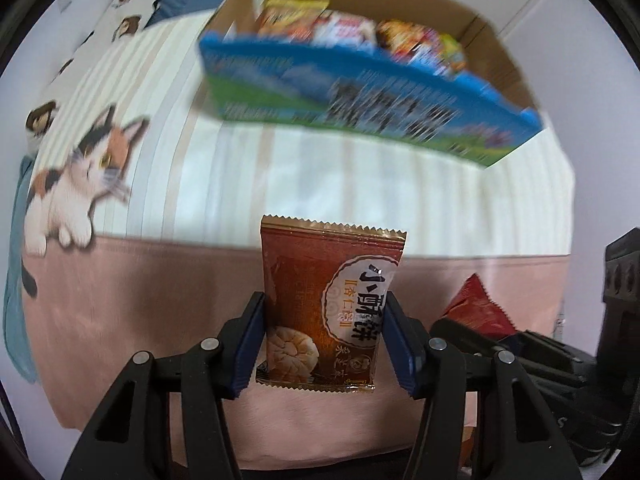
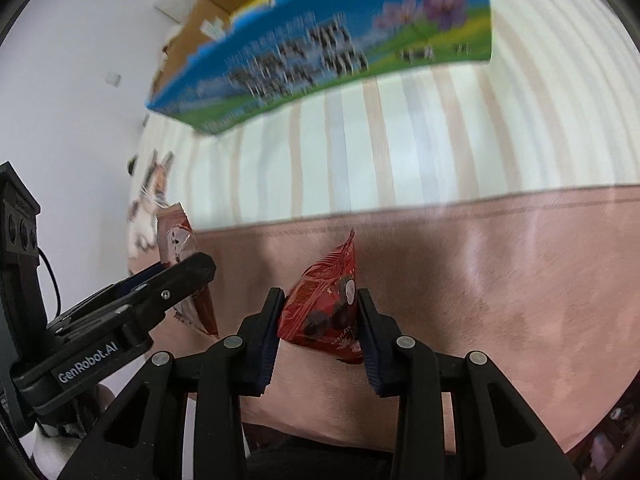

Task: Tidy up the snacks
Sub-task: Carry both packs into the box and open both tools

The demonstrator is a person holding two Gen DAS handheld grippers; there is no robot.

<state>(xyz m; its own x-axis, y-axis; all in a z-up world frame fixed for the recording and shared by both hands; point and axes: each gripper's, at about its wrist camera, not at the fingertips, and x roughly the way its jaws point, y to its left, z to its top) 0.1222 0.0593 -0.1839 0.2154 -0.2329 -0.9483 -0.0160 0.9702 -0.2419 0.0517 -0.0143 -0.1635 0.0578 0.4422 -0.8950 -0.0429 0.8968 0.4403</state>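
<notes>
A brown pastry packet (image 1: 324,312) is clamped upright between the fingers of the left gripper (image 1: 324,344), above the pink bedspread (image 1: 140,320). A red snack packet (image 2: 326,304) is pinched by the right gripper (image 2: 320,340). Behind, more snacks are held in an open cardboard box (image 1: 360,92).
</notes>
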